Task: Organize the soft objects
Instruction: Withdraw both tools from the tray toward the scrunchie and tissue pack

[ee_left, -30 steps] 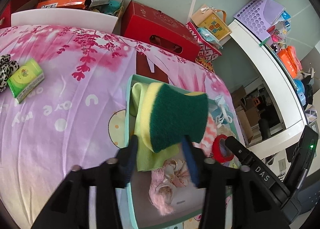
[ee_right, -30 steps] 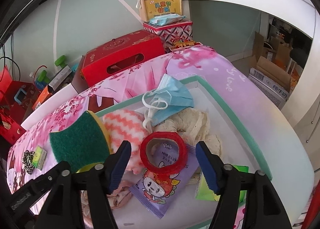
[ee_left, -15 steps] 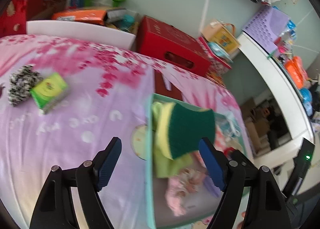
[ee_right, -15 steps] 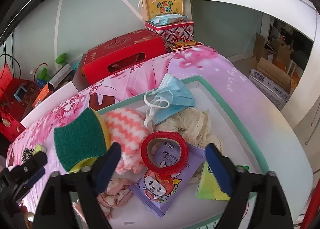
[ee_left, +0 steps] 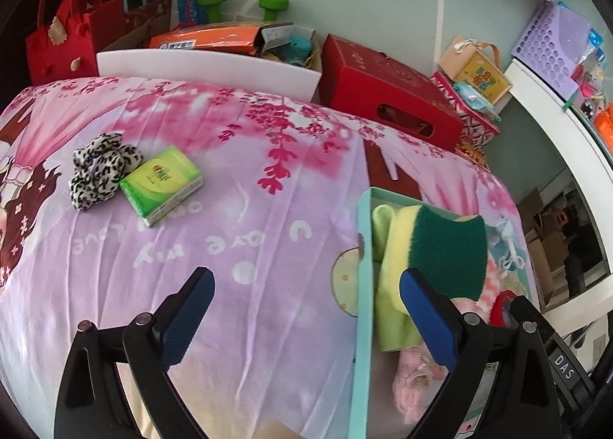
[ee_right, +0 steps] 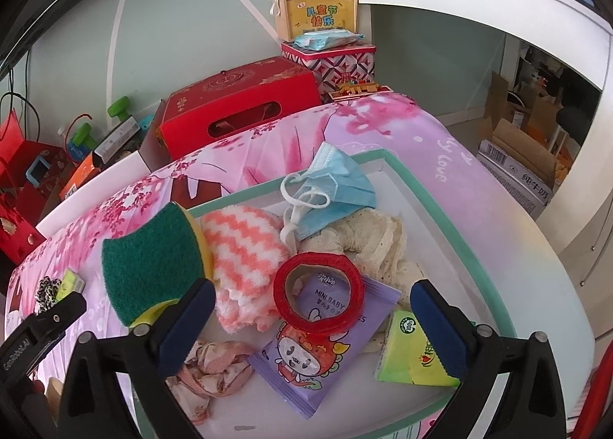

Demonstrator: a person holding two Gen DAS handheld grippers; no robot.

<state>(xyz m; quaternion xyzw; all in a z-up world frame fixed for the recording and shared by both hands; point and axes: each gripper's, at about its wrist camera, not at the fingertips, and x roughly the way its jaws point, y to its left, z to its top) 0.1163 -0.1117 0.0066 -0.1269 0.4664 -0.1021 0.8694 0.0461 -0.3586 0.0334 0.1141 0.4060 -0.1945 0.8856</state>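
Observation:
A green-and-yellow sponge (ee_left: pixel 448 251) leans on a yellow-green cloth (ee_left: pixel 387 308) at the left end of the teal-rimmed tray (ee_left: pixel 362 285). My left gripper (ee_left: pixel 306 320) hangs over the tray's rim and the bedsheet, its jaws opening, gripping nothing; its right finger stands in front of the sponge. My right gripper (ee_right: pixel 314 328) is over the tray (ee_right: pixel 433 201), jaws opening, pads clear of the red fabric ring (ee_right: pixel 318 293) lying between them on a purple packet (ee_right: pixel 306 358). The sponge (ee_right: pixel 153 262) shows at the left.
On the pink bedsheet (ee_left: pixel 230 217) lie a leopard scrunchie (ee_left: pixel 99 169) and a green tissue pack (ee_left: pixel 161 180). The tray also holds a striped cloth (ee_right: pixel 245 247), blue mask (ee_right: pixel 333 186), cream lace (ee_right: pixel 375 243), pink scrunchie (ee_right: pixel 210 362) and green tissue pack (ee_right: pixel 413 351). A red box (ee_left: pixel 387 94) stands behind.
My left gripper let go of the sponge, opened wide and swung left over the sheet. The sponge now rests in the tray. My right gripper's jaws widened around the red ring.

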